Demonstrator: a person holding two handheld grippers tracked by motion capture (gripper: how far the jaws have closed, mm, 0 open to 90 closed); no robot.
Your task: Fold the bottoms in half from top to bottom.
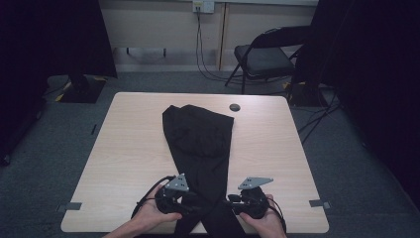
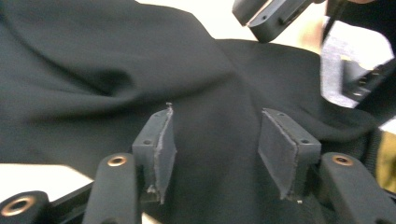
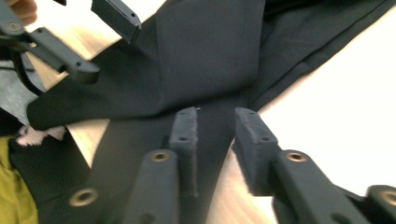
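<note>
A pair of black trousers [image 1: 200,136] lies on the light wooden table [image 1: 129,148], running from the far middle to the near edge, where its two legs cross. My left gripper [image 1: 194,202] points right at the crossing; its jaws stand open [image 2: 215,140] just over the black cloth [image 2: 116,79], with nothing pinched between the pads. From the right, my right gripper [image 1: 229,201] faces it. Its jaws [image 3: 215,135] are a narrow gap apart above a trouser leg [image 3: 205,51], and the pads press on nothing. Each gripper view also shows the other gripper farther off.
A round cable hole [image 1: 235,107] sits near the table's far edge, close to the trousers' top. Behind the table stand a black folding chair [image 1: 262,57] and dark curtains, with cables on the carpet. Tape marks [image 1: 69,206] flag the table's near corners.
</note>
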